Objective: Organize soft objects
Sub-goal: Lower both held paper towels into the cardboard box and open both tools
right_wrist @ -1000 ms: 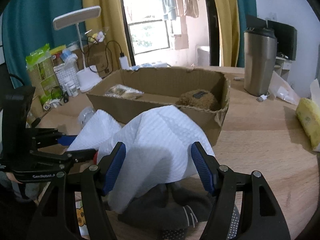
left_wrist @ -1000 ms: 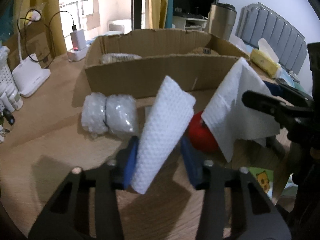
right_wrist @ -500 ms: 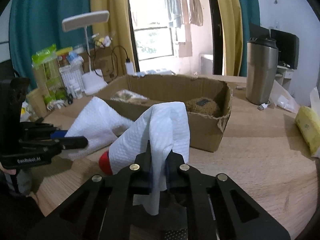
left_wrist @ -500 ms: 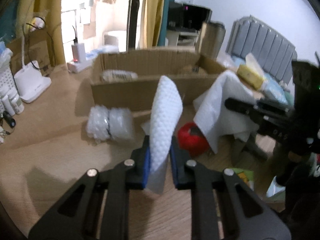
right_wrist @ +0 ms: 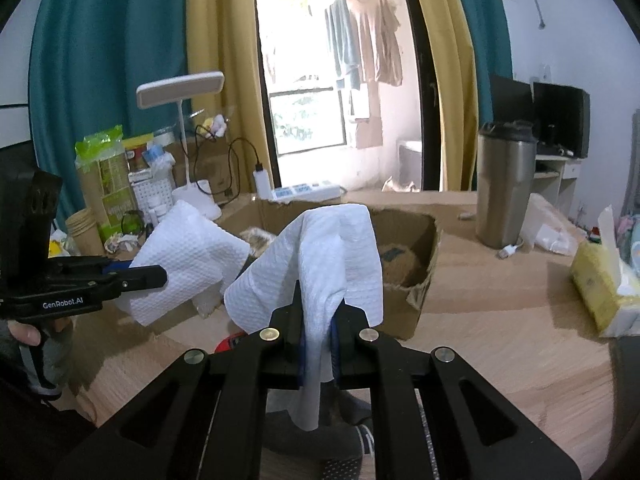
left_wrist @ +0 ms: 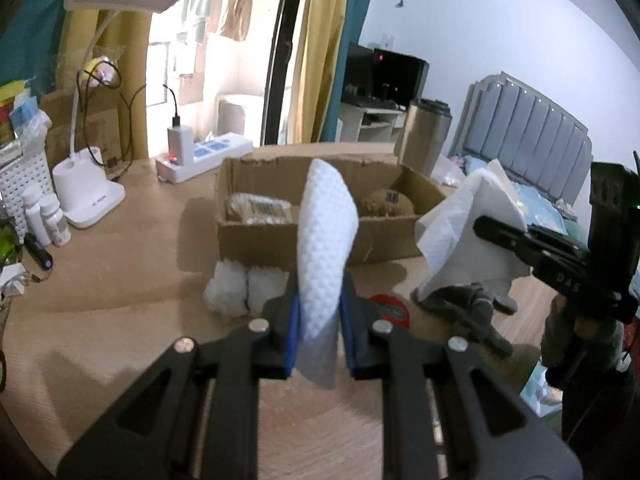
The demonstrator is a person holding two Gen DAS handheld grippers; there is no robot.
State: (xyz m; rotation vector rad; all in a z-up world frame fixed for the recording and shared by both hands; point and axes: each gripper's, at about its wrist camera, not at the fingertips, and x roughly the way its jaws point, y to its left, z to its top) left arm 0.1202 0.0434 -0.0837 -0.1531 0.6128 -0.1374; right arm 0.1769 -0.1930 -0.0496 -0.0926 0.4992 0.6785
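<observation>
Seen only from the left wrist: a grey sock (left_wrist: 476,312) limp on the wooden table (left_wrist: 120,280), a red round thing (left_wrist: 390,308) and a bubble-wrap bundle (left_wrist: 244,290) near the cardboard box (left_wrist: 256,236); only from the right wrist, a yellow tissue pack (right_wrist: 600,280) far right. Left gripper (left_wrist: 319,326) pinching one end of a dimpled white paper towel (left_wrist: 324,240), right gripper (right_wrist: 317,350) clamped on the other, draped end (right_wrist: 340,252), both raised above the table. Inside the box, a brown fuzzy lump (left_wrist: 386,202) and, perhaps, a plastic-wrapped packet (left_wrist: 258,210).
</observation>
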